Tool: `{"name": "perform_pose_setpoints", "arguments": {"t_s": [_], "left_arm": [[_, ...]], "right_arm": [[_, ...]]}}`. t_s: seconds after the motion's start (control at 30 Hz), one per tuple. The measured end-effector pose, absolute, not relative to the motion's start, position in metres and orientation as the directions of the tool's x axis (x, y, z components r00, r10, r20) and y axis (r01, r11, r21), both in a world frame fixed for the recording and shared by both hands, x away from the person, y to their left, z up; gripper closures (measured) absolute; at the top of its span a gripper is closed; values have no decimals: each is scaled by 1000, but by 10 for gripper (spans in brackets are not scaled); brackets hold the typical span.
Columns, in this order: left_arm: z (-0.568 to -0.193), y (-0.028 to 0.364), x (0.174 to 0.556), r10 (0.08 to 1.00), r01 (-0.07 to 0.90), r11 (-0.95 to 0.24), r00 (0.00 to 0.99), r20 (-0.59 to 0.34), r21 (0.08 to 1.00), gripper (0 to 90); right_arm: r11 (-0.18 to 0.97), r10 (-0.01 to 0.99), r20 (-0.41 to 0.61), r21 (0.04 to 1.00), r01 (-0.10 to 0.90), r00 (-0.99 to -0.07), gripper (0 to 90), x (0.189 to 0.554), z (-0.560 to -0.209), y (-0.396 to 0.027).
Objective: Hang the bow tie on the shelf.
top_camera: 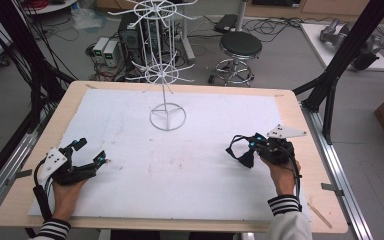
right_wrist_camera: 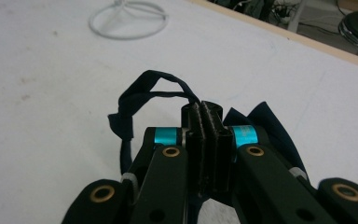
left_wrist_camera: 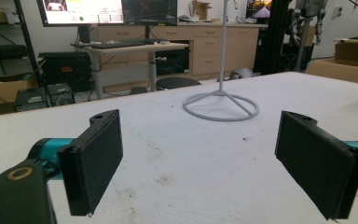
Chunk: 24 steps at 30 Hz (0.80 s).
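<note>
A dark blue cloth piece (top_camera: 241,151) with a strap loop lies at the right of the white sheet (top_camera: 180,170). My right gripper (top_camera: 252,146) is shut on it. In the right gripper view the jaws are pressed together at the gripper's tip (right_wrist_camera: 204,111), the cloth's loop (right_wrist_camera: 135,100) sticks out to the left and more fabric spreads under the jaws. My left gripper (top_camera: 92,151) rests low at the left of the sheet, open and holding nothing. Its wide gap (left_wrist_camera: 200,163) faces a white wire stand (left_wrist_camera: 223,105). That stand (top_camera: 166,107) rises at the middle back.
The wooden tabletop (top_camera: 300,165) frames the sheet, with black frame posts (top_camera: 340,65) at the right. A stool (top_camera: 240,47), computer boxes and cables are on the floor beyond the far edge. The stand's ring base (right_wrist_camera: 121,36) lies ahead and left of the right gripper.
</note>
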<state>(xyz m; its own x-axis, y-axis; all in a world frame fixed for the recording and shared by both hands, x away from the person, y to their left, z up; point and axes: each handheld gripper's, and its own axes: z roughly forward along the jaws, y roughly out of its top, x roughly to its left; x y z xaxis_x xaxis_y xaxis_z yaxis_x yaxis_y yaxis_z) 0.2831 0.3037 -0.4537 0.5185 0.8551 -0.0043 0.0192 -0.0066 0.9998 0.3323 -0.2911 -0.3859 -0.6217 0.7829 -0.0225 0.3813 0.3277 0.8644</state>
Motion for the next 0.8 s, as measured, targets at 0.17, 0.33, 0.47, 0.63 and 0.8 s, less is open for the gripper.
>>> {"name": "perform_pose_setpoints", "arguments": {"t_s": [0.17,0.33,0.47,0.63,0.8], "left_arm": [[-454,304,283,856,18,-11,518,0,1000,154],[-454,304,283,855,19,-13,519,1,1000,154],[-454,304,283,855,18,-11,518,0,1000,154],[-454,304,283,855,18,-10,518,0,1000,154],[-454,304,283,855,20,-11,519,-1,1000,154]], "right_arm": [[269,775,18,895,356,-631,877,333,-381,-280],[266,761,10,907,326,-648,877,337,-373,-265],[254,745,12,920,300,-667,877,341,-365,-247],[254,730,3,927,275,-684,877,347,-356,-229],[233,713,15,938,257,-701,877,352,-348,-211]]}}
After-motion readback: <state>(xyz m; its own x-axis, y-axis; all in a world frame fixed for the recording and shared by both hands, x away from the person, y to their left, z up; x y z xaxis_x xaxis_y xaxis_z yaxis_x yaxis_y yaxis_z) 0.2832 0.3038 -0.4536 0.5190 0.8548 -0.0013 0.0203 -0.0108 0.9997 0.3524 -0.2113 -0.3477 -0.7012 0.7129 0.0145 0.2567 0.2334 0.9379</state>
